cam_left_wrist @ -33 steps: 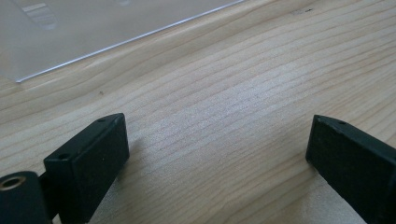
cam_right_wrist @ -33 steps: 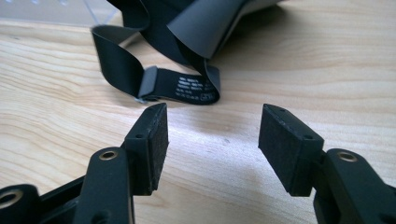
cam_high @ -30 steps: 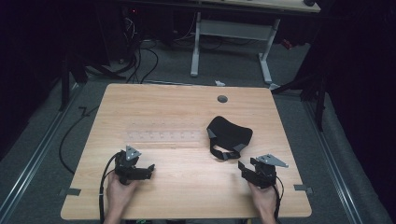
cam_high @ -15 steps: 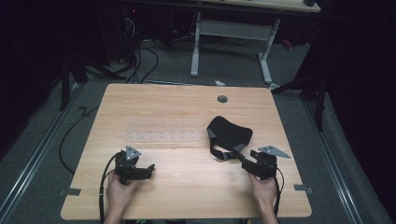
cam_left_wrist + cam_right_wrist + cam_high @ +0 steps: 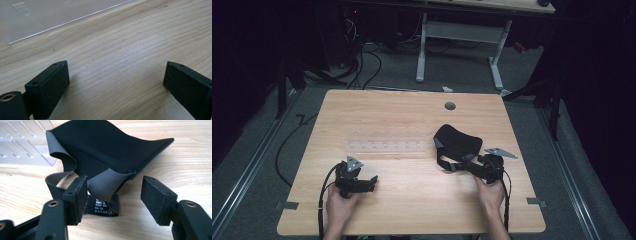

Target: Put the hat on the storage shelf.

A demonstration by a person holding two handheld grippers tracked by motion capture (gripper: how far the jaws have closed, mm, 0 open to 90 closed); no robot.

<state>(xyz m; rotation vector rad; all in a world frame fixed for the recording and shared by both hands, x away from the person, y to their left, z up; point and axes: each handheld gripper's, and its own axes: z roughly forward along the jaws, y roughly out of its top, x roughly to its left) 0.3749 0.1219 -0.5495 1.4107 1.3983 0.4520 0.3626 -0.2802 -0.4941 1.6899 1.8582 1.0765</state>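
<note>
A: Start with the big things. What carries everything?

B: A light wooden tabletop (image 5: 402,120), with a small round grommet hole (image 5: 450,106) near its far edge. A flat clear acrylic rack with rows of slots (image 5: 387,147) lies across the middle. Its slots look empty, as far as I can tell.

A: And the thing being worked on?

B: A black fabric eye mask with a grey lining and an elastic strap (image 5: 457,142), rumpled, right of centre and nearer the right edge than the left. In the right gripper view the black fabric eye mask (image 5: 110,147) lies just beside the rack's corner, with a printed label under a curled grey flap.

A: What has changed?

B: The right gripper (image 5: 476,167) has come forward from near the front-right corner over the last second, right up to the mask's strap. Its tongs are spread, and the curled grey flap sits between them in its own view (image 5: 113,188), though I can't tell whether the left pad touches it. I'd judge a pinch on that flap comes next.

A: And the other hand?

B: The left gripper (image 5: 371,181) rests near the front-left corner, unmoved, tongs spread wide over bare wood (image 5: 117,75).
</note>
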